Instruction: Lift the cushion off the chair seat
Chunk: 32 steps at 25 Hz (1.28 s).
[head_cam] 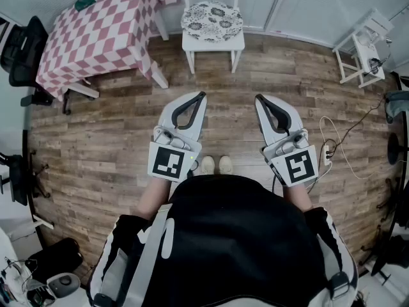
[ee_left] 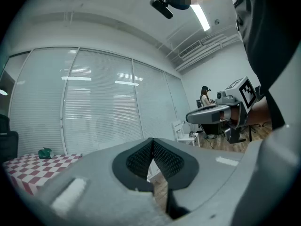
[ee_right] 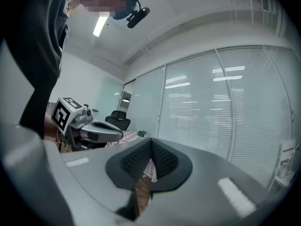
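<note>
A round cushion with a grey floral print lies on the seat of a white chair at the far side of the room. My left gripper is held level in front of me, shut and empty, well short of the chair. To its right my right gripper is also shut with nothing in it. In the left gripper view the black ribbed pads meet at the tip of the left gripper. The right gripper shows the same in its own view. The cushion is out of sight in both gripper views.
A table with a red and white checked cloth stands left of the chair. A small white side table is at the right, with a cable and power strip on the wood floor. Black office chairs line the left wall.
</note>
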Motion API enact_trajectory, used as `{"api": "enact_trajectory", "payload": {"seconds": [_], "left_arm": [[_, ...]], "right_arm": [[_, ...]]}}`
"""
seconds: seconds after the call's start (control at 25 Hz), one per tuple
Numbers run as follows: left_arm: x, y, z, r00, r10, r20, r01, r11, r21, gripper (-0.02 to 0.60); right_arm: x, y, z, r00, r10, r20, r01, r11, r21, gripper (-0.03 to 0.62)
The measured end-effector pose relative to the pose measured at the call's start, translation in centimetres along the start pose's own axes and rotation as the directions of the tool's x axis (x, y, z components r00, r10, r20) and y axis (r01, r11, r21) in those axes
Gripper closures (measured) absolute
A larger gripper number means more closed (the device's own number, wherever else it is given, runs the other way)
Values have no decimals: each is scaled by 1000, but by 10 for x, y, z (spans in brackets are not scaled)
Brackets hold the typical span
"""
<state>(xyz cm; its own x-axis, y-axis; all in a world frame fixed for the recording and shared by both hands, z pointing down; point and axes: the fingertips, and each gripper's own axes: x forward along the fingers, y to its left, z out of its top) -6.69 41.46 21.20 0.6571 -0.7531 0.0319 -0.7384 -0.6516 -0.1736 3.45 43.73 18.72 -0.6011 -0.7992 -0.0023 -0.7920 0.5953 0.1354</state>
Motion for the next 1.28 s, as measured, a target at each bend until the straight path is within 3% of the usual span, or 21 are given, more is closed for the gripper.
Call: {"api": "enact_trajectory", "payload": {"seconds": [1.04, 1.28], "left_arm": [[13, -14, 0, 999, 24, -21, -24, 1000, 15, 581], [12, -16, 4, 996, 90, -10, -90, 996, 11, 581]], "right_arm": [[-14, -36, -4, 1000, -28, 13, 28, 999, -27, 594], [-29, -43, -20, 1000, -10, -9, 10, 1000, -28, 594]]}}
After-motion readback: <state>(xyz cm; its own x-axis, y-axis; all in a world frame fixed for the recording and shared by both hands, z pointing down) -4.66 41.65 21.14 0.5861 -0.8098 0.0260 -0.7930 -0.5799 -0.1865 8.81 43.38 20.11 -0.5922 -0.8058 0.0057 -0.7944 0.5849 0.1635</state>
